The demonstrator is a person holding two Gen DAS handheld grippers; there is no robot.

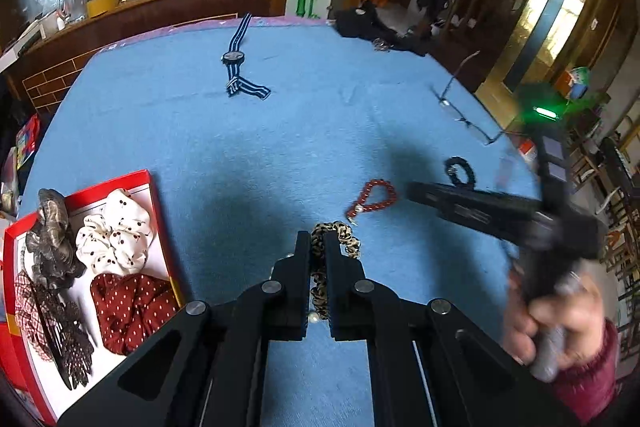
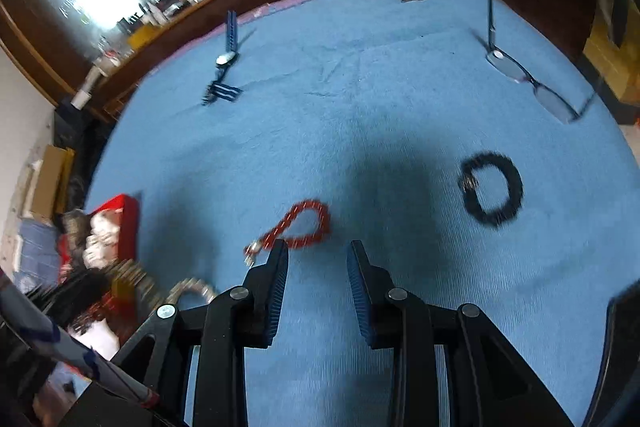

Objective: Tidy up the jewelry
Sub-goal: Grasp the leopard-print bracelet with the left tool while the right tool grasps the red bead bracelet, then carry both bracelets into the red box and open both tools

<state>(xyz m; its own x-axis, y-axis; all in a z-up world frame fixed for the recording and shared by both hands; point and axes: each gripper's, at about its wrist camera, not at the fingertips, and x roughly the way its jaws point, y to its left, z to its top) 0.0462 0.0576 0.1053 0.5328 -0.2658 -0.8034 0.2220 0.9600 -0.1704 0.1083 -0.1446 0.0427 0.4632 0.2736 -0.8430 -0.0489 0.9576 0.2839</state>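
Note:
My left gripper (image 1: 319, 241) is shut on a leopard-print hair tie (image 1: 348, 241), which hangs between its fingers just above the blue cloth (image 1: 280, 147). In the right wrist view my right gripper (image 2: 318, 251) is open with nothing between its fingers. A red bead bracelet (image 2: 308, 223) lies just ahead of its left finger. A black bead bracelet (image 2: 492, 193) lies further right. In the left wrist view, the red bead bracelet (image 1: 376, 197) and black bracelet (image 1: 462, 171) lie ahead on the right. A hand (image 1: 552, 327) holds the blurred right gripper beside them.
A red box (image 1: 120, 183) at the left holds several fabric scrunchies and a dark comb. A striped-strap watch (image 1: 234, 67) lies at the far middle, glasses (image 1: 460, 111) at the far right, dark clothing (image 1: 372, 23) at the back edge.

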